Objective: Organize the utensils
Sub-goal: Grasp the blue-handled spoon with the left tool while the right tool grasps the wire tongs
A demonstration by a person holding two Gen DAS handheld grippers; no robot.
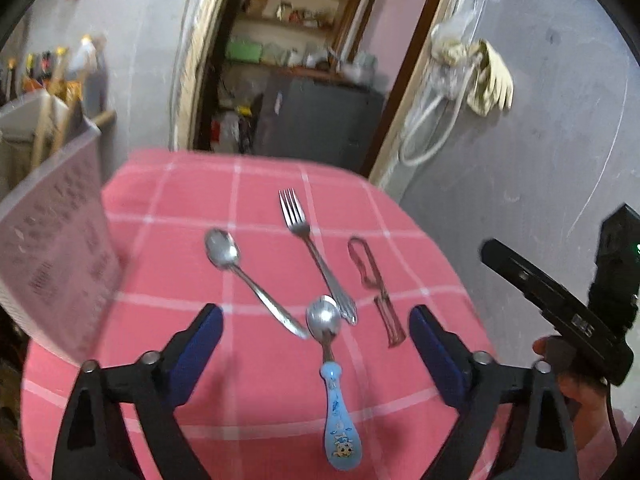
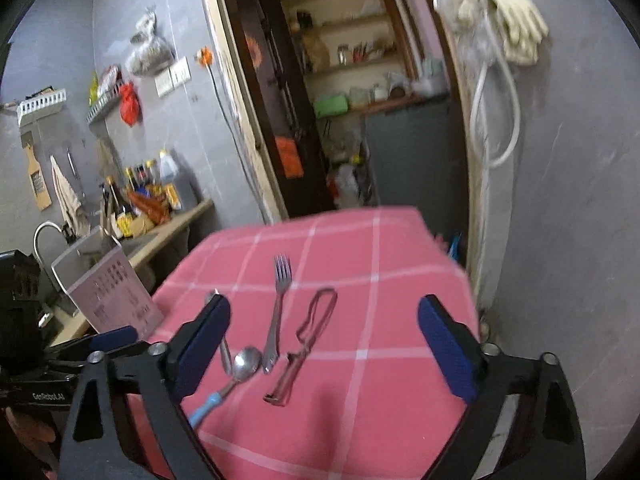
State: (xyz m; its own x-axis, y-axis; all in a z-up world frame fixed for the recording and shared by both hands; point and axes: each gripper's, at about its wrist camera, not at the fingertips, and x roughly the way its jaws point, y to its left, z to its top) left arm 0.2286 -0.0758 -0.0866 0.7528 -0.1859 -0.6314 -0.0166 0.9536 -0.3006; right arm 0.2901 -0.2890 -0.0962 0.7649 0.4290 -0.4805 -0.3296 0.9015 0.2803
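Observation:
On the pink checked tablecloth (image 1: 256, 392) lie a steel spoon (image 1: 240, 272), a steel fork (image 1: 312, 248), a blue-handled spoon (image 1: 334, 380) and a clear pink peeler (image 1: 376, 284). My left gripper (image 1: 316, 344) is open above the blue-handled spoon, holding nothing. In the right wrist view the fork (image 2: 278, 308), peeler (image 2: 308, 340) and blue-handled spoon (image 2: 236, 372) lie ahead. My right gripper (image 2: 324, 344) is open and empty above the cloth (image 2: 380, 400). The steel spoon (image 2: 224, 344) is partly hidden behind its left finger.
A pale perforated basket (image 1: 52, 232) stands at the table's left edge, also in the right wrist view (image 2: 116, 296). Beyond are a sink counter with bottles (image 2: 144, 200), an open doorway with shelves (image 1: 296, 60) and a grey wall (image 1: 540, 140). The right gripper's body (image 1: 560, 308) shows at right.

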